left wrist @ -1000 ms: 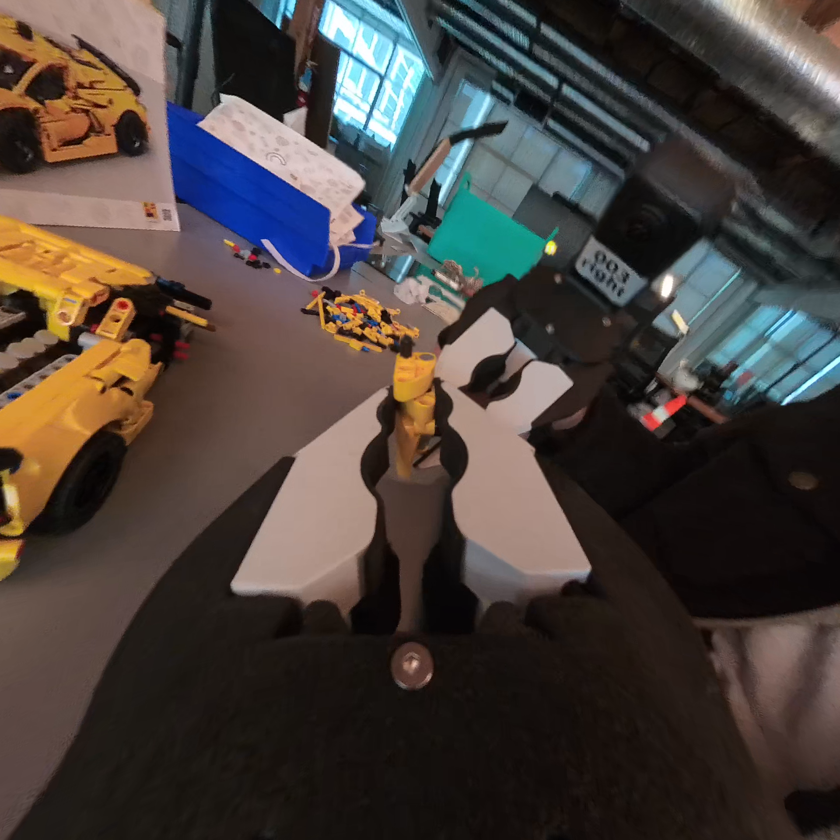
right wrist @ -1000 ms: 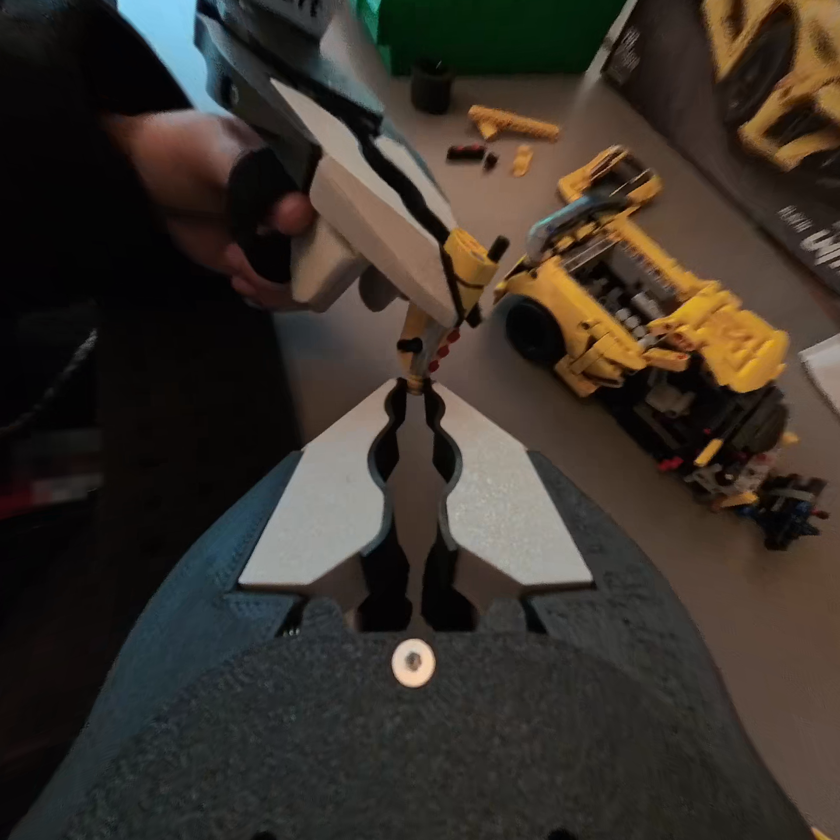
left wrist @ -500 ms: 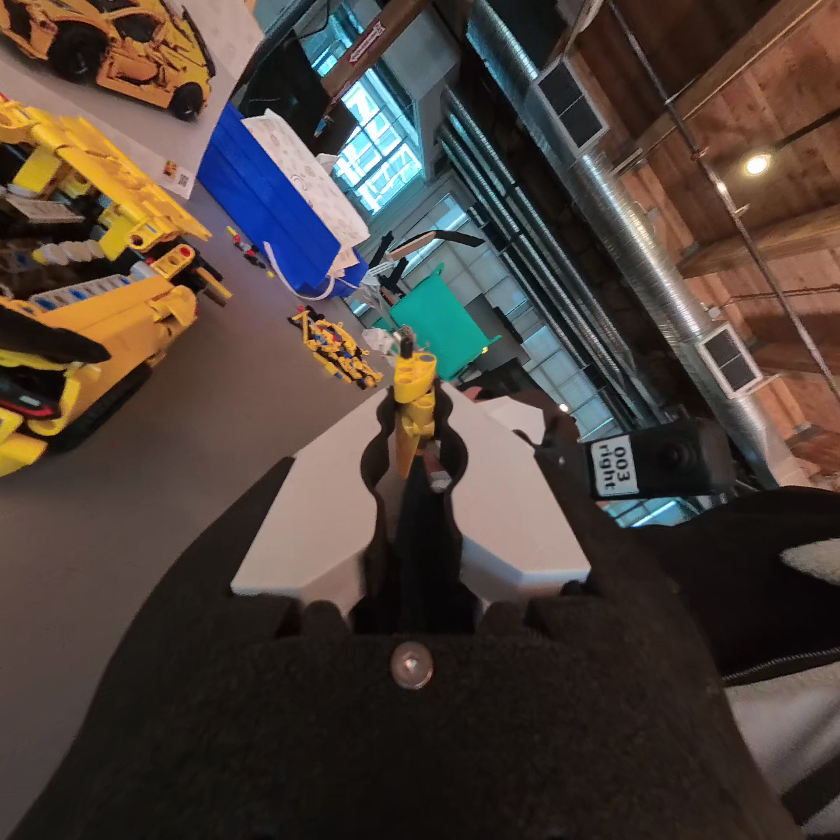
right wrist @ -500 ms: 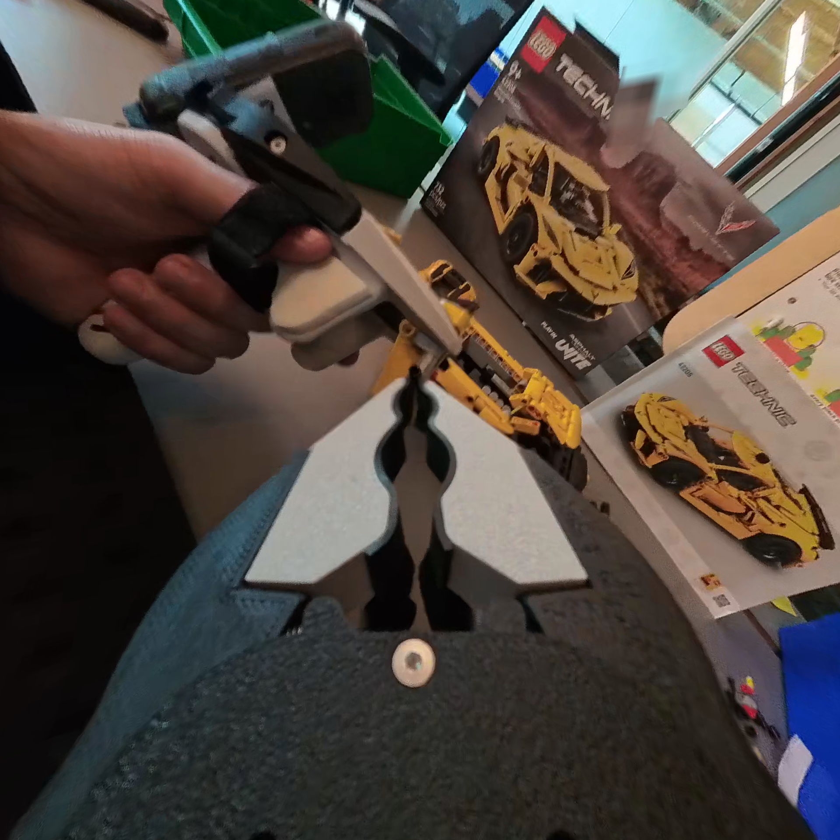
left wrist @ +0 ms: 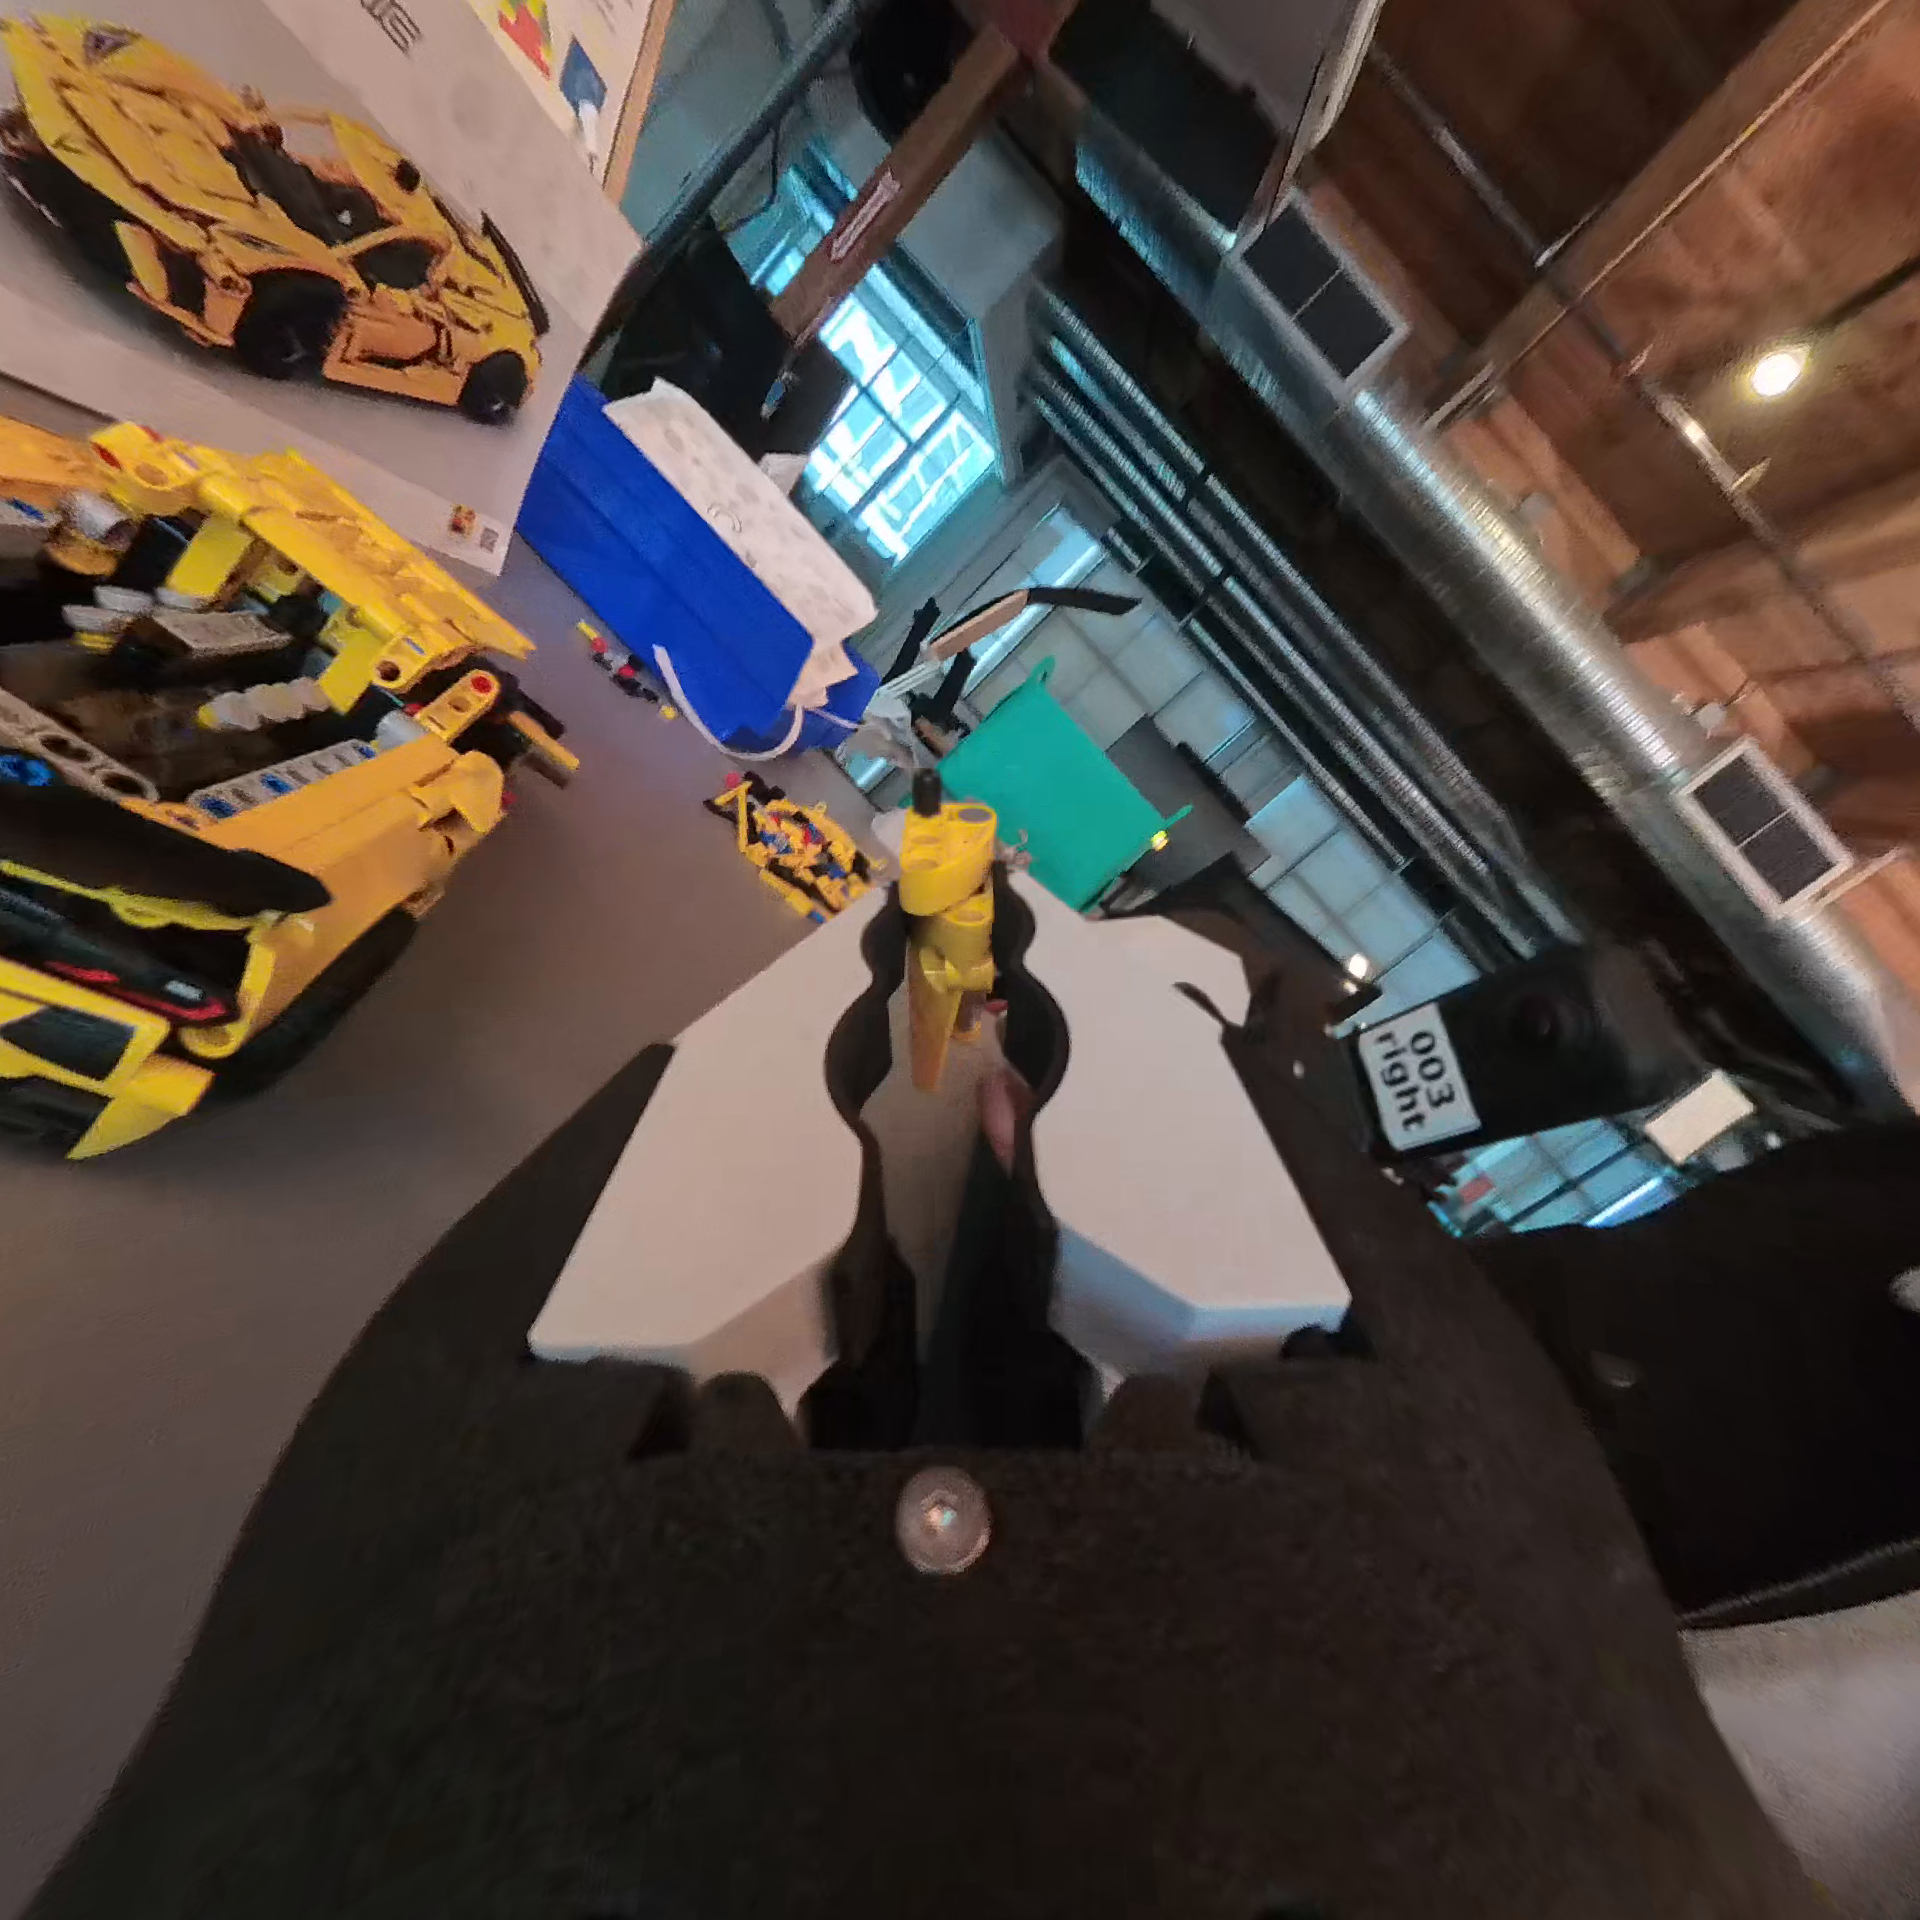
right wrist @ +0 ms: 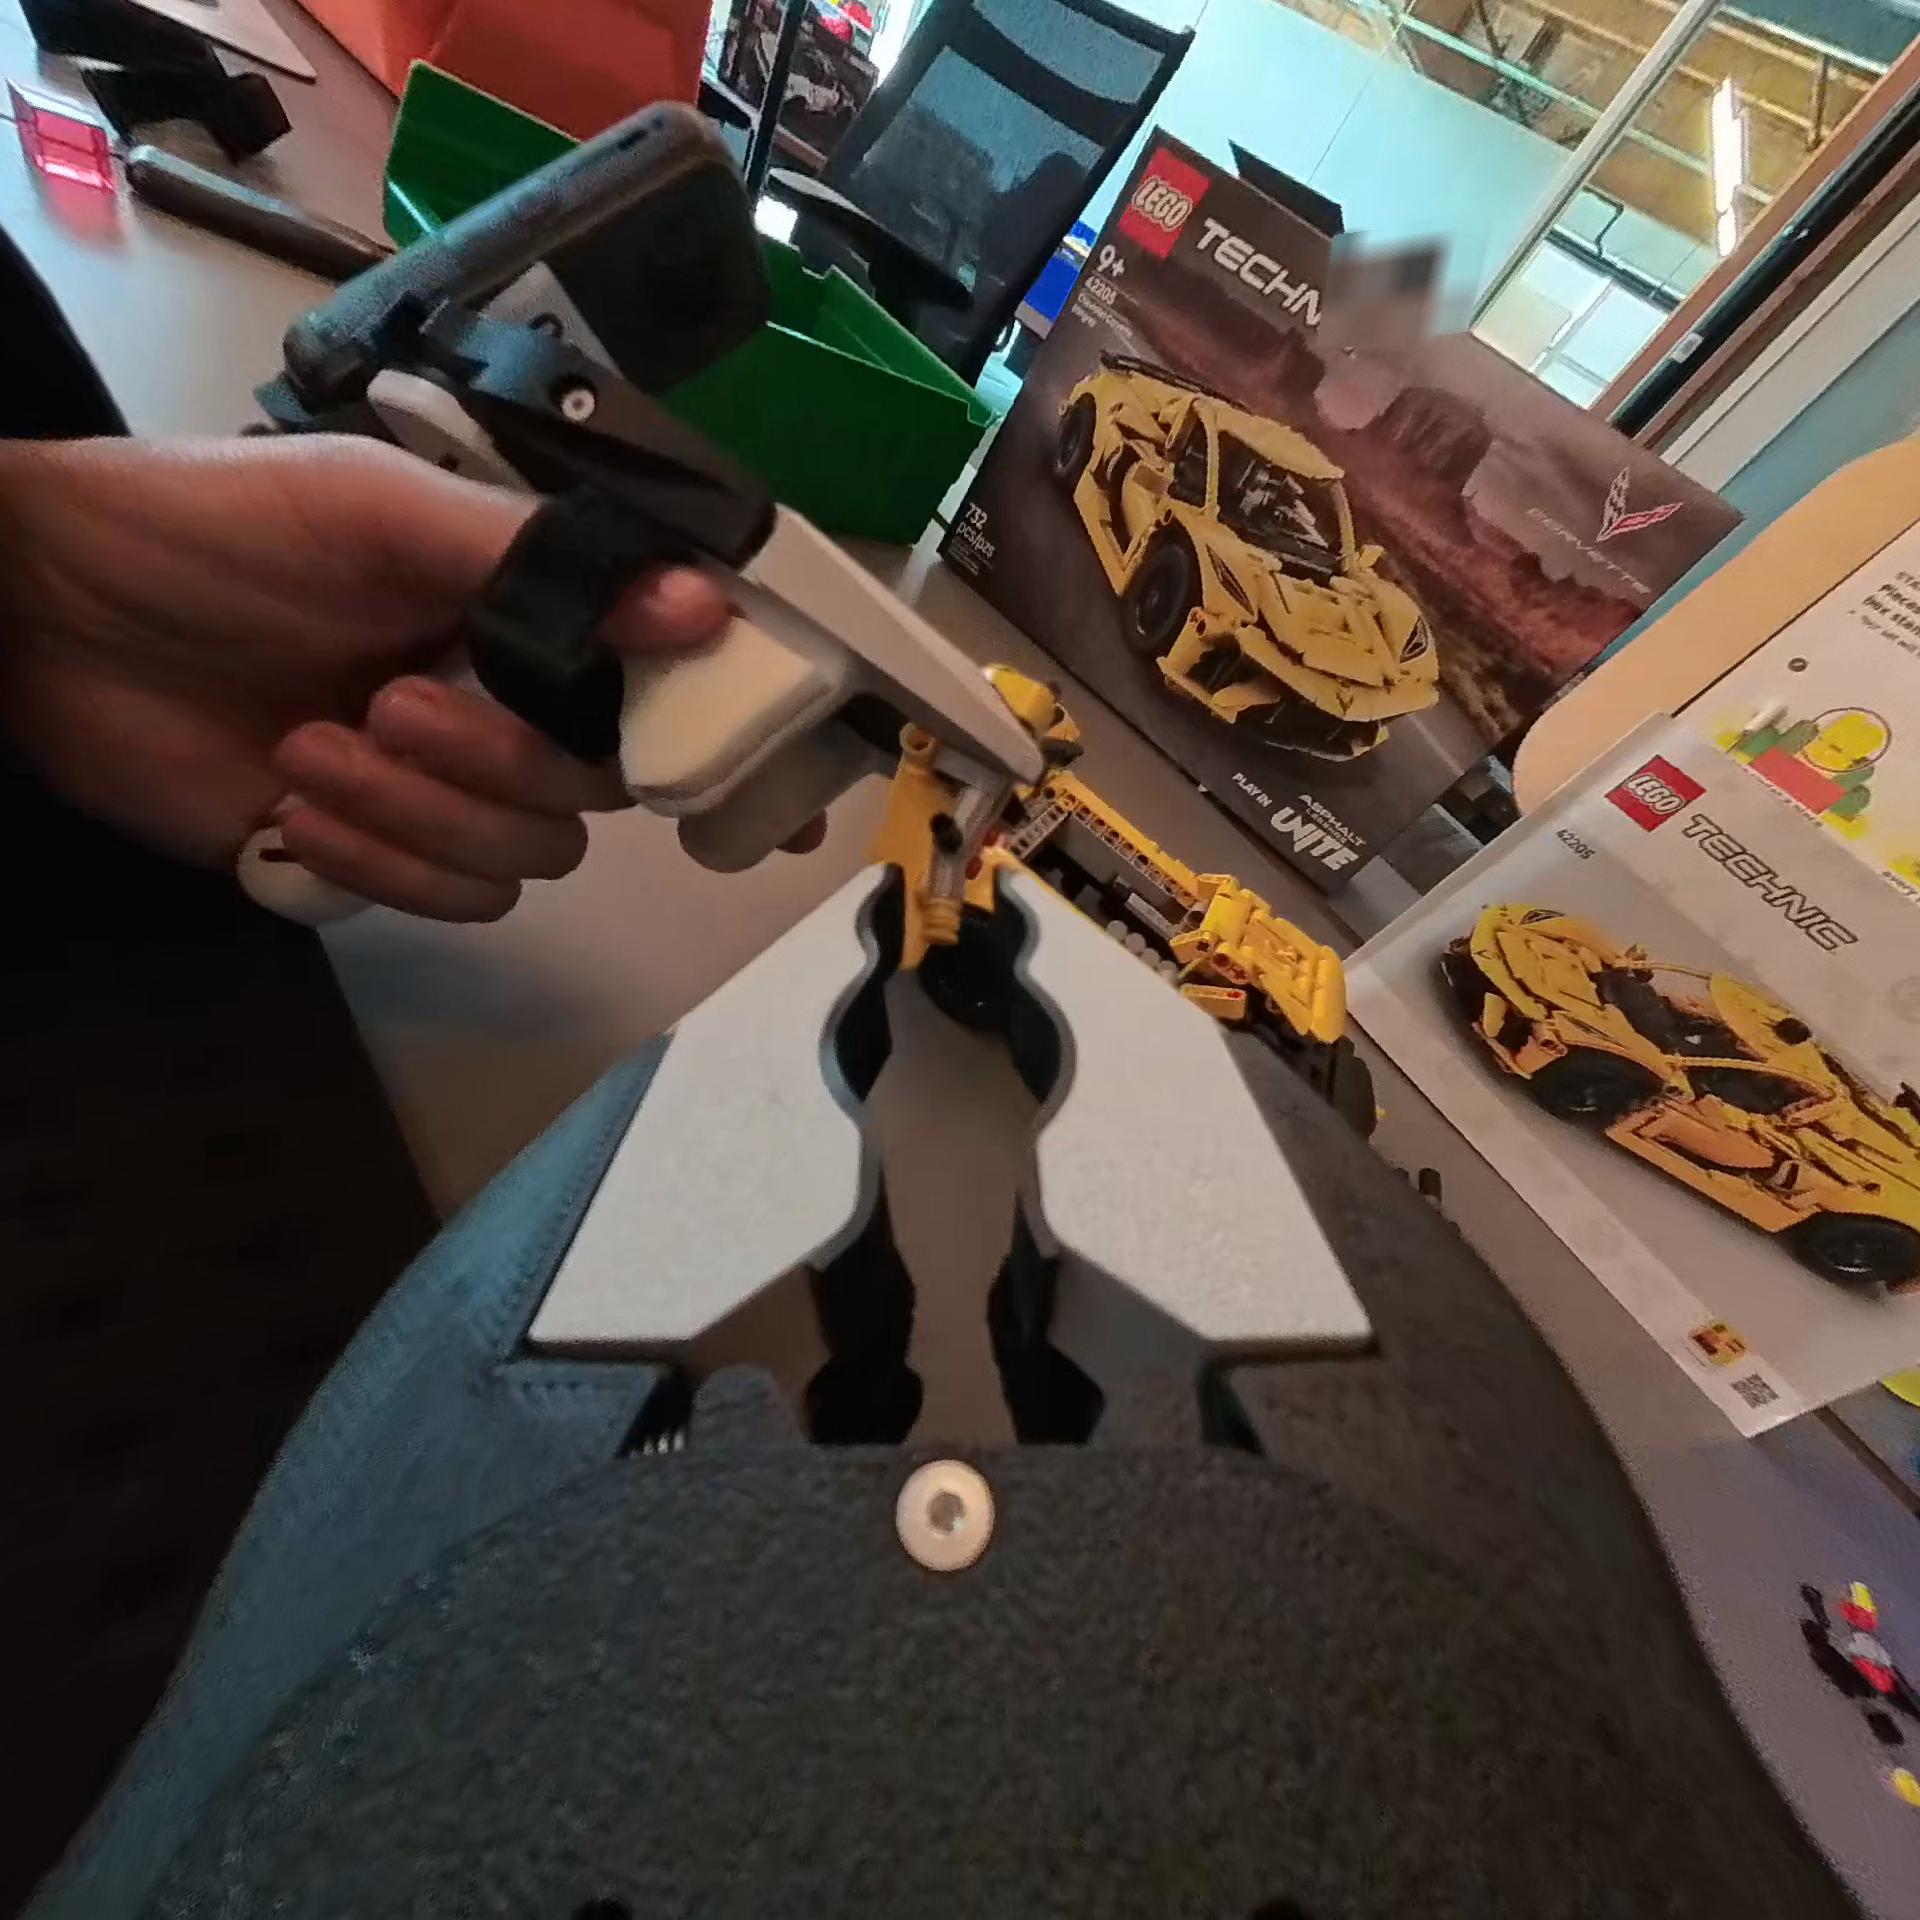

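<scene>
left hand-held gripper (left wrist: 943, 914) clamped on yellow brick piece (left wrist: 940, 904) | right hand-held gripper (right wrist: 940, 894) apart | yellow model car (left wrist: 197, 748) beside

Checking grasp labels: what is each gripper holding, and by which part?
Left gripper pinches a small yellow brick assembly around its middle. Right gripper is open just below it, holding nothing.
</scene>
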`<state>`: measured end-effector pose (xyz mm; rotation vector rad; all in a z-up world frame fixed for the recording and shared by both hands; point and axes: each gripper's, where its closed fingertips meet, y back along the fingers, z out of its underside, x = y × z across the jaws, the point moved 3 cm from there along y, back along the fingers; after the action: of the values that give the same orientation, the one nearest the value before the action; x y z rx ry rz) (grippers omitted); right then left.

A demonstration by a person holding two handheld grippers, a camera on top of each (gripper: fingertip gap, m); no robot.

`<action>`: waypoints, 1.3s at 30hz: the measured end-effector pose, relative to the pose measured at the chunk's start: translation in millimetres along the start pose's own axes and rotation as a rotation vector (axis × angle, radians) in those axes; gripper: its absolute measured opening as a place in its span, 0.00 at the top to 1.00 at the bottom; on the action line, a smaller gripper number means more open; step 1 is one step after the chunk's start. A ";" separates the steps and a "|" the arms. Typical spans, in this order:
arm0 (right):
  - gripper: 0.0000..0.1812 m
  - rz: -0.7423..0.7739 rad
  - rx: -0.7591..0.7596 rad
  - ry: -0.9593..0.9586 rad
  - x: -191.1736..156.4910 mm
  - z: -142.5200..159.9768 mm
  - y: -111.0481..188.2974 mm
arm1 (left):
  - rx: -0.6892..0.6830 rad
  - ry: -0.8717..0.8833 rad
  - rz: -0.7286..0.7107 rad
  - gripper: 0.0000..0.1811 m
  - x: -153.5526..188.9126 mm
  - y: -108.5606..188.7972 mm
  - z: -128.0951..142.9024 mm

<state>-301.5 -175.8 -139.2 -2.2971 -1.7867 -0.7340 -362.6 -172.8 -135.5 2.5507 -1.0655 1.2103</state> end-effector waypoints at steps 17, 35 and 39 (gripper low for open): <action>1.00 -0.033 -0.099 0.014 -2.7 17.4 -3.4 | 0.166 0.049 -0.032 0.92 -11.0 25.8 -26.4; 0.96 -0.107 -0.079 -0.162 -6.0 11.9 -3.4 | -0.058 -0.164 -0.042 0.92 7.4 -0.2 3.4; 0.96 -0.100 -0.091 -0.129 -7.2 14.9 -4.4 | -0.071 -0.200 -0.067 0.92 6.8 -0.1 3.7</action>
<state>-302.5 -174.9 -156.2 -2.3779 -1.9763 -0.7112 -357.3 -177.9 -133.1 2.6729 -1.0304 0.8998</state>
